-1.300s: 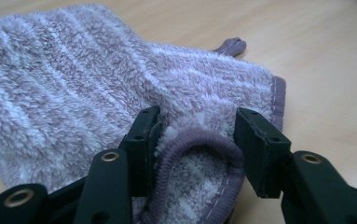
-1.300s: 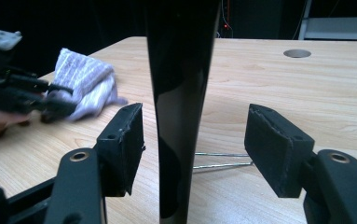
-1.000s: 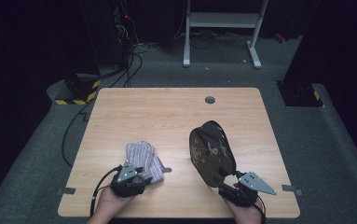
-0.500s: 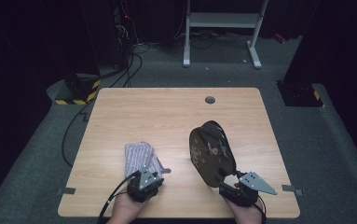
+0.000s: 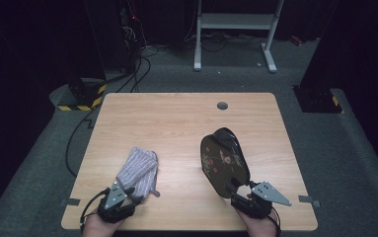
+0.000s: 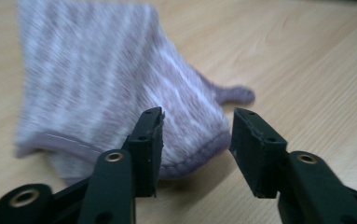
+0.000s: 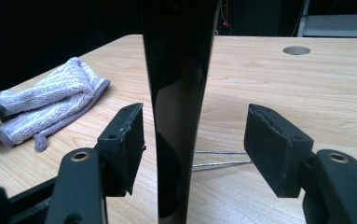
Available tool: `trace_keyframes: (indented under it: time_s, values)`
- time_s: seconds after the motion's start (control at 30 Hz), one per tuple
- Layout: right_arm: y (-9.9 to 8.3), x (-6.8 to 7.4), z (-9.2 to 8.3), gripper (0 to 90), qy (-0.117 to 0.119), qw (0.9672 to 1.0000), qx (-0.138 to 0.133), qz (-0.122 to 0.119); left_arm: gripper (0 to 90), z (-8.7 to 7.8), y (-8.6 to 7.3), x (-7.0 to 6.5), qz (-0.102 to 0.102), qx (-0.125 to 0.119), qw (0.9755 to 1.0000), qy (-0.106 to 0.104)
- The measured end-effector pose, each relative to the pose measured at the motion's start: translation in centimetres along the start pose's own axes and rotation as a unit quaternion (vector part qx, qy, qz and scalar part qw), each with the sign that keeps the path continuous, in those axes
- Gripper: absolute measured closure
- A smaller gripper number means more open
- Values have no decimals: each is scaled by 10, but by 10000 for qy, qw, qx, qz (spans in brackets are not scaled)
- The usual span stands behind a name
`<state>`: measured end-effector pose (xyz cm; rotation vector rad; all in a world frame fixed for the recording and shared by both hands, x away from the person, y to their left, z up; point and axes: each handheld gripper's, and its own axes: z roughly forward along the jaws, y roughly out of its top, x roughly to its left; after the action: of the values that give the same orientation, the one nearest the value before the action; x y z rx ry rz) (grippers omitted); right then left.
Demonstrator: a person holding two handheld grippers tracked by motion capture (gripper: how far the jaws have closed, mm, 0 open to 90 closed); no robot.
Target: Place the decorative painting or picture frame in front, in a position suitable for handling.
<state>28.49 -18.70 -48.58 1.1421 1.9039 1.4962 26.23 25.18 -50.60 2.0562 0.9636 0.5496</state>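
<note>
— Cloth first: where is the striped cloth (image 5: 138, 170) lying?

— Flat on the desk (image 5: 176, 123), just ahead of the left tool (image 5: 127, 193). From the high view the tool tip seems to touch the near hem. The left gripper view tells more: one black jaw lies over the hem of the cloth (image 6: 120, 93), the other stands beside the cloth corner over bare wood. The jaws are apart and have just been opening, with the corner of the hem partly between them and not pressed.

— And the right tool (image 5: 240, 190)?

— It is at the lower edge of the dark plate (image 5: 223, 160), which stands on its edge, upright. In the high view we see the plate's decorated face, but not the jaws well. The right gripper view shows the plate (image 7: 178, 93) edge-on, rising between the two jaws; the left jaw is just beside it, the right jaw stands well clear, so it is not clamped.

— Anything else there?

— A thin wire stand (image 7: 220, 157) behind the plate, and the cloth (image 7: 50, 105) far to the tool's left.
</note>
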Motion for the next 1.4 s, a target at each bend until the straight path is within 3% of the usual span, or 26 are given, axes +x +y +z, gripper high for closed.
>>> trace_keyframes:
  time_s: [0.03,0.1,0.17,0.2,0.23,0.3,0.4,0.5,0.53,0.57,0.6,0.67,0.73,0.8,0.83,0.9,0.97,1.07,1.13,1.2,1.23,1.33,1.4]
  values:
    - [0,0,0,380,-2,10000,-2,-2,517,-13,6,8,-60,-202,9998,6]
    - [0,0,0,380,-5,10000,-4,1,502,-18,11,13,-114,-251,9996,70]
    - [0,-1,0,380,-7,10000,-6,14,444,-24,22,30,-385,-331,9987,5]
    - [0,-1,0,380,-4,10000,-8,26,335,-19,30,47,-606,-144,9979,-185]
    - [0,-1,0,380,4,10000,-10,31,266,-15,33,56,-735,-38,9970,-236]
    - [0,-1,0,380,14,10000,1,22,179,-4,36,71,-811,147,9963,-235]
    - [0,0,0,381,24,10000,17,3,138,15,38,89,-1083,454,9922,-417]
    - [0,-1,0,382,23,10000,27,26,119,31,40,97,-1209,719,9881,-618]
    - [0,-1,0,382,23,10000,27,26,121,31,40,97,-1209,719,9881,-618]
    - [0,-2,0,382,25,10000,29,28,121,39,39,98,-1283,877,9847,-789]
    - [-1,-2,0,383,28,10000,42,33,131,50,37,97,-1298,1148,9809,-889]
    - [-1,-2,0,383,26,10000,46,34,132,54,36,95,-1253,1277,9798,-899]
    - [-1,-2,-1,384,25,10000,39,27,131,59,38,82,-1011,1373,9819,-826]
    - [-1,-2,-1,385,26,10000,39,27,137,60,40,76,-944,1409,9823,-795]
    - [-1,-2,-1,386,23,10000,49,28,123,62,45,60,-644,1537,9848,-494]
    - [-1,-2,0,385,32,10000,72,29,112,64,50,49,-459,1466,9874,-370]
    - [-1,-1,1,386,39,10000,78,12,120,60,56,47,-546,1174,9911,-325]
    - [-1,0,0,387,41,10000,71,10,119,54,64,45,-607,956,9924,-473]
    - [-1,-1,1,388,47,10000,83,14,106,54,74,42,-652,1013,9907,-635]
    - [-1,-1,1,388,49,9999,89,20,105,57,75,41,-597,1085,9904,-607]
    - [-1,-1,2,388,52,9999,103,53,106,64,76,42,-666,1255,9882,-572]
    - [-1,0,1,389,56,9999,102,25,149,69,74,43,-789,1322,9868,-511]
    - [-1,0,1,390,46,9999,103,-3,136,82,71,26,-326,1791,9826,-363]
